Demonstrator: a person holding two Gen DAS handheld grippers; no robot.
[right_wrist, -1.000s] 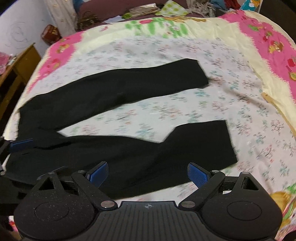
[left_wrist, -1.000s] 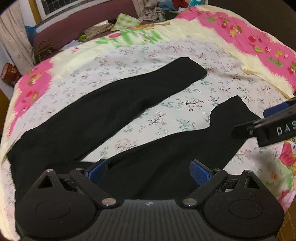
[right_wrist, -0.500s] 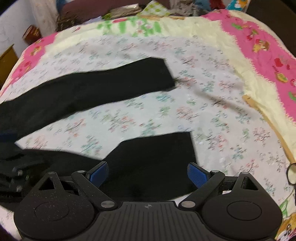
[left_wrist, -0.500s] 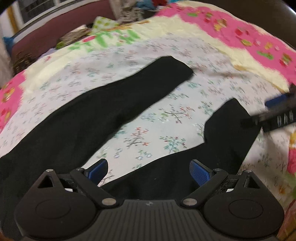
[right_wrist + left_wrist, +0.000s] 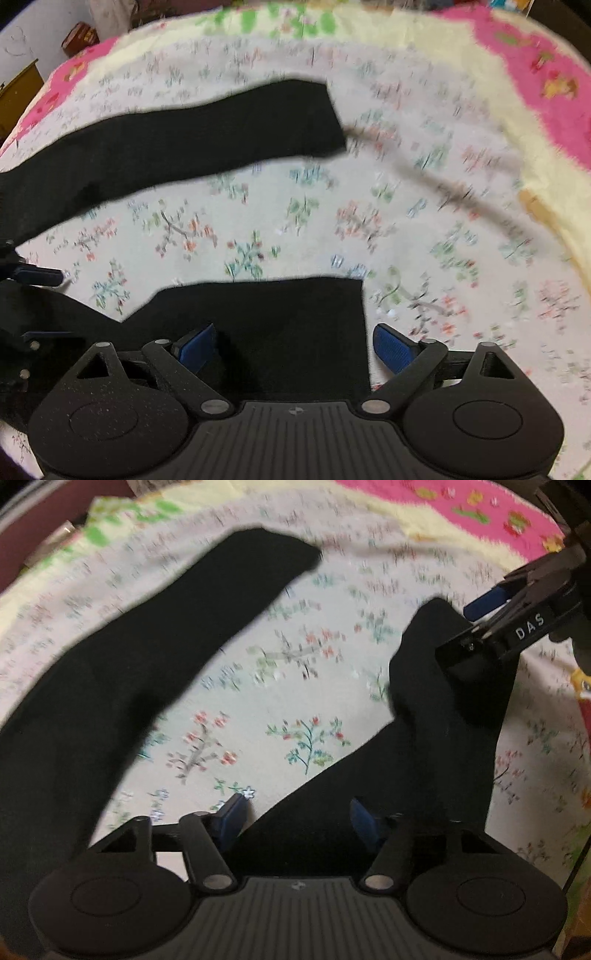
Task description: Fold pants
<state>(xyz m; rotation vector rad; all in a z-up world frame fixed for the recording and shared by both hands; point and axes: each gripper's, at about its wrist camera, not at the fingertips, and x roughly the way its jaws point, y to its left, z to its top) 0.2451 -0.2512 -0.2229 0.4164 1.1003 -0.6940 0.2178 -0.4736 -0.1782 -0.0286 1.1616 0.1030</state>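
Black fabric pants [image 5: 129,664] lie spread on floral bedsheet [image 5: 295,686] | left gripper [image 5: 295,819] and right gripper [image 5: 291,349] closing over near leg, unclamped | risk: pinching sheet with cloth; bunching fold

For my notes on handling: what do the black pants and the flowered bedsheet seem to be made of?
Black pants: probably a soft knit, matte, no sheen, lying limp and flat. Flowered bedsheet: likely thin printed cotton, matte, with shallow creases. Motion blur hides the weave of both.
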